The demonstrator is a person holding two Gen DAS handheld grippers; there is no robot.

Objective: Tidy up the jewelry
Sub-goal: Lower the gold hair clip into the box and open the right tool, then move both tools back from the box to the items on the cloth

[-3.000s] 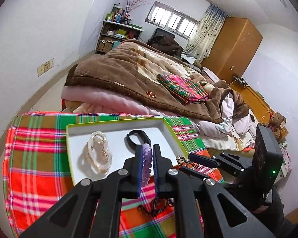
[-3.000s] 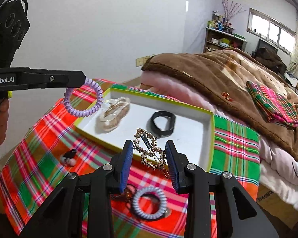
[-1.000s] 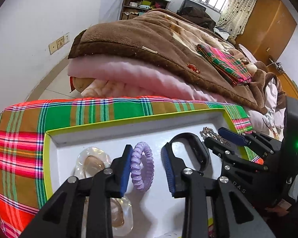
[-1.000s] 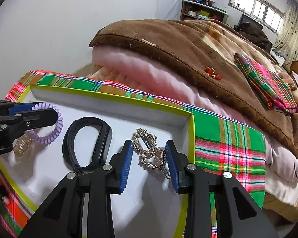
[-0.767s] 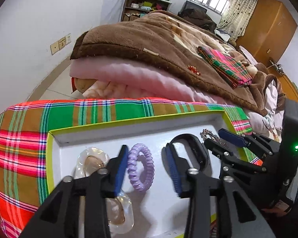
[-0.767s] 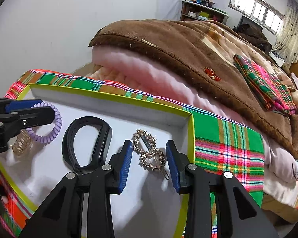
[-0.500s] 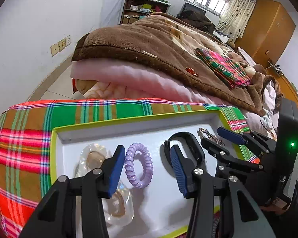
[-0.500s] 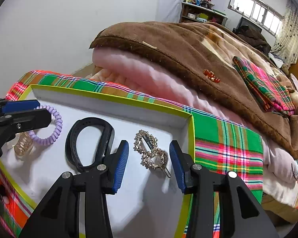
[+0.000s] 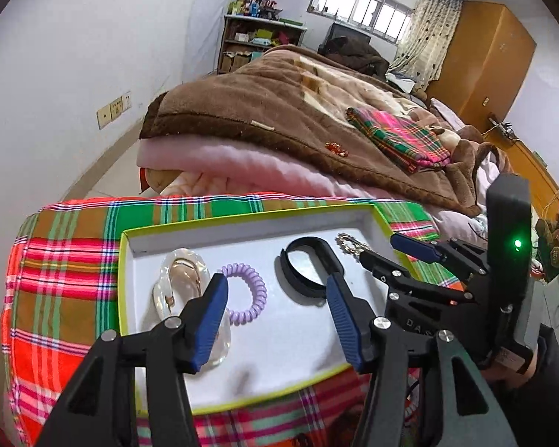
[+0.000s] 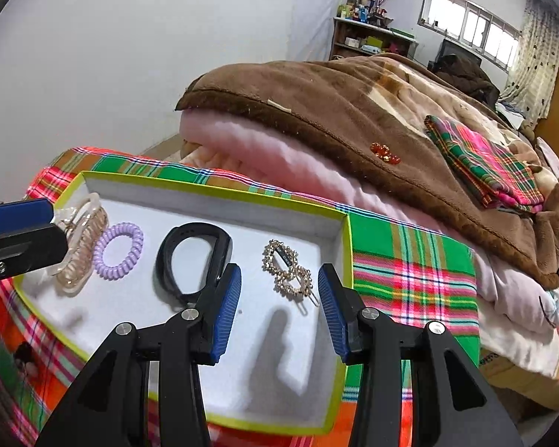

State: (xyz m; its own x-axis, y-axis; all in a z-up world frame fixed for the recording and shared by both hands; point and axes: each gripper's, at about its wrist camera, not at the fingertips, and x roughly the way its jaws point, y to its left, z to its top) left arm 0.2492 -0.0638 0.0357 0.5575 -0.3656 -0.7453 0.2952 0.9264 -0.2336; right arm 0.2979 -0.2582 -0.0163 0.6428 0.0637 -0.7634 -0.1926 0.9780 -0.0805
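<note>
A white tray with a yellow-green rim (image 9: 249, 211) (image 10: 212, 188) lies on a plaid cloth. In it lie a clear hair claw (image 9: 177, 279) (image 10: 80, 249), a purple spiral hair tie (image 9: 251, 294) (image 10: 119, 246), a black band (image 9: 309, 264) (image 10: 190, 257) and a gold rhinestone clip (image 10: 289, 272) (image 9: 348, 242). My left gripper (image 9: 277, 316) is open and empty above the tray, the hair tie between its fingers but lower. My right gripper (image 10: 275, 311) is open and empty just behind the gold clip; it also shows in the left wrist view (image 9: 387, 253).
The plaid cloth (image 9: 67, 260) (image 10: 410, 260) covers the table. Behind it a bed carries a brown blanket (image 9: 279, 111) (image 10: 354, 111) and a folded plaid cloth (image 9: 398, 138). A small dark item (image 10: 24, 355) lies on the cloth left of the tray.
My left gripper let go of the purple hair tie into the tray, opened wide and drew back. My right gripper released the gold clip in the tray, opened and pulled back.
</note>
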